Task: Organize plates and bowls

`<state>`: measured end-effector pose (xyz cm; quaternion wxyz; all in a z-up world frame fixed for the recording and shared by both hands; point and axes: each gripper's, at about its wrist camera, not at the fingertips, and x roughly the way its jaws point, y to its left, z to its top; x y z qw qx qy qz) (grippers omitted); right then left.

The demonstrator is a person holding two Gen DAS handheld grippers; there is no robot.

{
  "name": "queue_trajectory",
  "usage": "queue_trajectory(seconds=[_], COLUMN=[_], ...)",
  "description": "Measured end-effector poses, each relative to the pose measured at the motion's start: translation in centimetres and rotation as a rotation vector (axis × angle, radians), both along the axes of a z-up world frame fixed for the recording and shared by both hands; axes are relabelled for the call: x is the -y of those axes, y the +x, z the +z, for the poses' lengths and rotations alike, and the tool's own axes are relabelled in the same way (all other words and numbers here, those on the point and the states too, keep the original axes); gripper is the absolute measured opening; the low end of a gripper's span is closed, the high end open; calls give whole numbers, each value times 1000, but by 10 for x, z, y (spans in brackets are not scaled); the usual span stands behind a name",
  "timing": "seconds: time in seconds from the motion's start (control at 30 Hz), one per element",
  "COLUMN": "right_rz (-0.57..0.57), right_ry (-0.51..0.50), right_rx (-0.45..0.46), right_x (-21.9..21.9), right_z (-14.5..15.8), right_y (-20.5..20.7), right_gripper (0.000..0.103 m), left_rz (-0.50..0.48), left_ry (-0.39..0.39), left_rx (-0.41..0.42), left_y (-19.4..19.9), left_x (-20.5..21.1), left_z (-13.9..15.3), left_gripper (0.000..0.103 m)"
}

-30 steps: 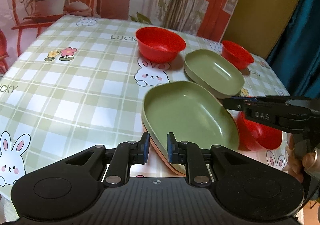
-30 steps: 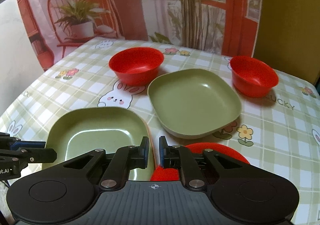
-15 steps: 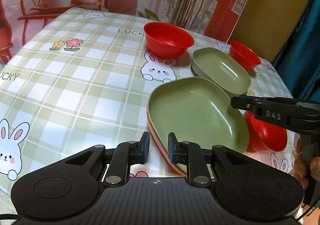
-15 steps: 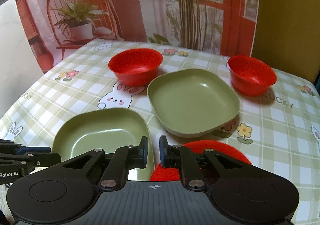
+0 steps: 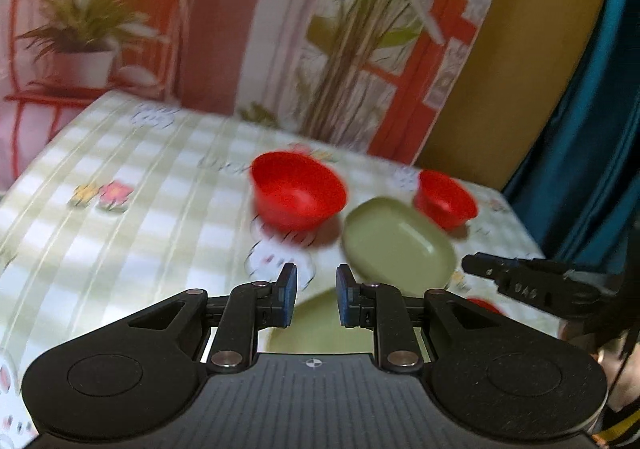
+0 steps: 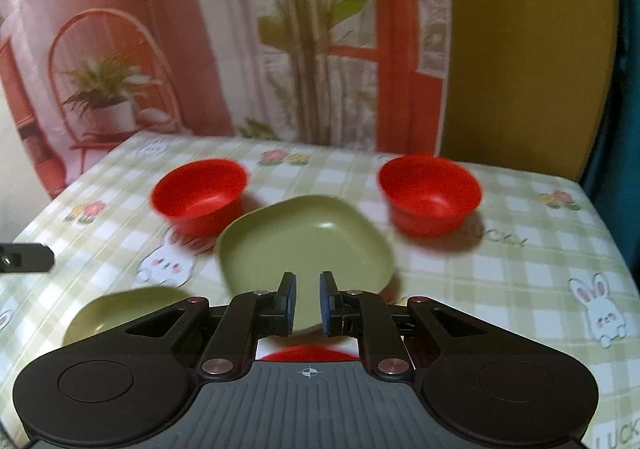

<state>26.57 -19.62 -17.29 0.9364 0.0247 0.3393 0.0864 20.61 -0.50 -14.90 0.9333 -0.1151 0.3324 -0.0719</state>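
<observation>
Presently we hold both tools aloft: left gripper [image 5: 316, 299] and right gripper [image 6: 307, 301] each slightly parted, pinching nothing. Nothing stacked yet, we judge; next, seize the far square green plastic plate [image 6: 306, 239], twelve o'clock. Only the right view shows the near red bowl [image 6: 306, 352] beneath us.

Warm, even indoor light, heavy motion blur on both views, fisheye bending at edges, dark vignetted corners.
</observation>
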Motion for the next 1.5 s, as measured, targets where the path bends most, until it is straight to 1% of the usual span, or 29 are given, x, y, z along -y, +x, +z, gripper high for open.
queue_trajectory(seconds=[0.1,0.17,0.3,0.4,0.5,0.77,0.93,1.1,1.13,1.17,1.2,1.27,1.4,1.5], right_rz=[-22,-32,-37,-31,-28,-38,-41,-30,-24,-19,-11,-10,-26,-36], right_ry=[-8,-18,-54,-62,-66,-30,2,14,9,1,-2,-7,16,38], right_rx=[12,9,-6,-34,-63,-117,-127,-135,-138,-139,-139,-139,-125,-106], right_x=[11,18,28,32,34,40,44,43,42,40,39,38,40,43], right_z=[-3,-7,-18,-28,-38,-53,-55,-55,-55,-54,-53,-51,-41,-32], right_y=[13,23,42,55,67,80,82,84,84,84,84,83,78,73], right_gripper=[13,13,13,14,14,14,13,10,10,9,8,8,8,8], left_rz=[-38,-55,-87,-83,-73,-65,-87,-93,-95,-95,-98,-105,-113,-119], left_ry=[16,23,9,21,28,14,16,8,17,46,76,98,92,102], left_rx=[-8,-28,-71,-104,-133,-170,-168,-192,-199,-205,-202,-191,-167,-142], left_y=[24,40,71,88,103,133,142,150,151,151,151,149,142,138], left_x=[14,23,38,44,45,48,59,67,68,71,74,76,73,73], left_z=[1,-6,-26,-43,-53,-70,-74,-82,-83,-82,-81,-78,-69,-60], left_gripper=[22,22,22,22,22,23,24,23,20,16,16,16,16,16])
